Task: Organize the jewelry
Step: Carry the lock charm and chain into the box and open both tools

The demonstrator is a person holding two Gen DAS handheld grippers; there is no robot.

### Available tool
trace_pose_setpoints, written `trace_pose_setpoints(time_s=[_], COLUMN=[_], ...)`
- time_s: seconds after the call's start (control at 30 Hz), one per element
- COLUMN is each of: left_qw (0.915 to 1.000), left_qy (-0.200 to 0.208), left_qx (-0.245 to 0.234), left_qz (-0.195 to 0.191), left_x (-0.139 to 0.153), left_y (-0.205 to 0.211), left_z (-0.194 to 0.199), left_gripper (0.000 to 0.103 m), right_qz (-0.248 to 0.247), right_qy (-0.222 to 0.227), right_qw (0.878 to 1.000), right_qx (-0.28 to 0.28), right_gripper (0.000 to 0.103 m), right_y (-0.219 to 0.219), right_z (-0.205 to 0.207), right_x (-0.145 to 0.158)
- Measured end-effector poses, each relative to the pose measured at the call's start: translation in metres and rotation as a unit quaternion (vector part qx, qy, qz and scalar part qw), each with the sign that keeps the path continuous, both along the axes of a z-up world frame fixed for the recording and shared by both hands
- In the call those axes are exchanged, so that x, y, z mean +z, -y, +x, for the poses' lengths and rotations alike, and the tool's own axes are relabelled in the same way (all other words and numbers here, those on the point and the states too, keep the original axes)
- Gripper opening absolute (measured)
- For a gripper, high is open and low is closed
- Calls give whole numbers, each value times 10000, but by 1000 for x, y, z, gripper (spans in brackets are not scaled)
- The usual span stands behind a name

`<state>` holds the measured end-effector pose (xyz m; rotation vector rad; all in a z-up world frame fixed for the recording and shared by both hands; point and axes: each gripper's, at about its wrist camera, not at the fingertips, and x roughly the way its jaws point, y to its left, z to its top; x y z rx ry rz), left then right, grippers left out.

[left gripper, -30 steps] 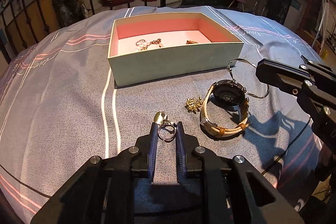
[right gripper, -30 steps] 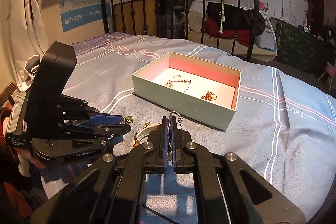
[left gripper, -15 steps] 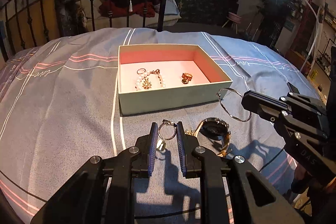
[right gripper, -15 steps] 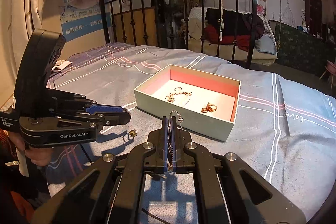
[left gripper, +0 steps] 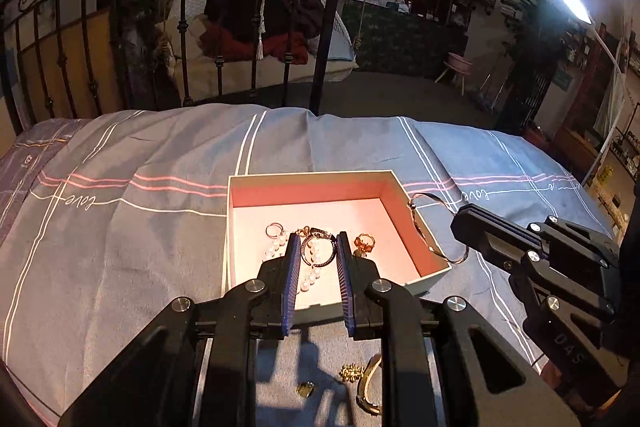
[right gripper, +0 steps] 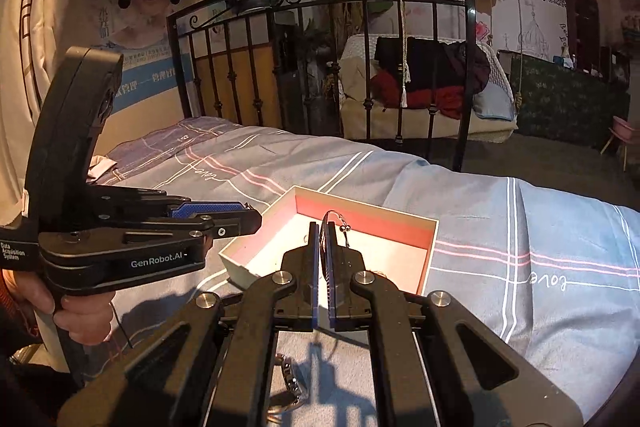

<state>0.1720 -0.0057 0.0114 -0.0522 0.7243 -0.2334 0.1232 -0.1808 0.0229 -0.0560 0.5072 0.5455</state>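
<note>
Left gripper (left gripper: 318, 247) holds a dark ring (left gripper: 318, 251) pinched between its two blue pads, jaws narrowed onto the band's sides, above the open jewelry box (left gripper: 434, 273). Behind the ring, on the box's pale floor, the left wrist view shows a pearl piece (left gripper: 310, 277), a small hoop (left gripper: 274, 229) and a gold ring (left gripper: 364, 241) to the right. Nearer the camera, below the gripper, a gold stud (left gripper: 306, 389), a gold brooch (left gripper: 352, 373) and part of a watch (left gripper: 370, 387) lie on the striped bedcover (left gripper: 120, 227).

Right gripper (right gripper: 323, 227) is closed almost flat on a thin wire bangle (right gripper: 340, 221), whose loop and small end bead stick up past the fingertips, over the box's near edge. From the right wrist view only a sliver of the bangle is seen; the left wrist view shows its full arc (left gripper: 432, 227) hanging over the box's right wall from the gripper's tip (left gripper: 460, 223).

The right wrist view alone shows the person's hand (right gripper: 76, 315) gripping the left tool's handle, and the watch's metal links (right gripper: 292, 379) under the right gripper. An iron bed frame (right gripper: 464, 67) stands behind the bedcover in both views.
</note>
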Motion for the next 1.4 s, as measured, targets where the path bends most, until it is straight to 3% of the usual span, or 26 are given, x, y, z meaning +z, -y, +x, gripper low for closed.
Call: trace_pose_setpoints(time_s=[0.1, 0.27, 0.6, 0.93, 1.4], left_qw=[10000, 9996, 9983, 9952, 9933], left_qy=[59, 39, -391, -846, -1039], left_qx=[3, 41, 154, 224, 321], left_qz=[79, 270, 413, 429, 398], left_x=[6, 6, -19, -52, -63], left_y=[6, 15, 22, 19, 11], left_z=[12, 33, 64, 76, 77], left_gripper=[18, 18, 18, 18, 18], right_qz=[217, 122, -166, -502, -733], right_qy=[-82, -156, -608, -864, -1048], right_qw=[9997, 9997, 9976, 9946, 9917], right_qx=[-49, -133, -286, -271, -104], right_gripper=[3, 3, 3, 4, 4], right_y=[3, -3, -7, -15, -29], right_z=[18, 44, 78, 82, 78], right_x=[4, 5, -30, -55, -66])
